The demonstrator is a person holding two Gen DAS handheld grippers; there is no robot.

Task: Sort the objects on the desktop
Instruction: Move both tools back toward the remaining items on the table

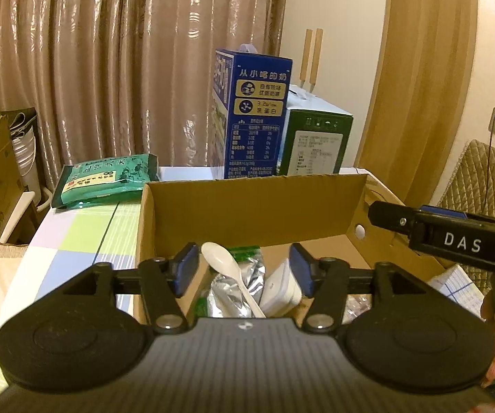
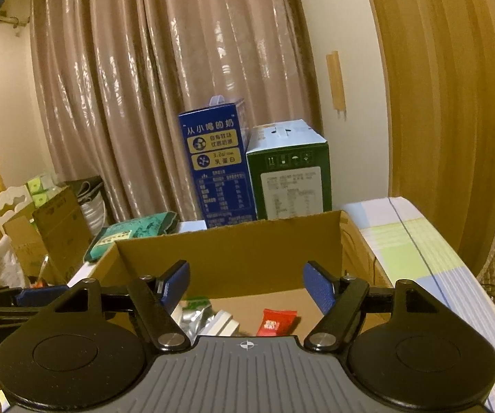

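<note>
An open cardboard box stands on the table in front of both grippers. Inside it lie a white plastic spoon, a silver foil packet, a small white box and a green packet. My left gripper hangs open just above them, nothing between its blue pads. My right gripper is also open over the box, above a red candy wrapper on the box floor. The right gripper's fingers reach over the box's right wall in the left wrist view.
Behind the box stand a tall blue milk carton and a green carton. A green tea bag lies at the back left on the checked tablecloth. Cardboard boxes sit left of the table, a quilted chair at the right.
</note>
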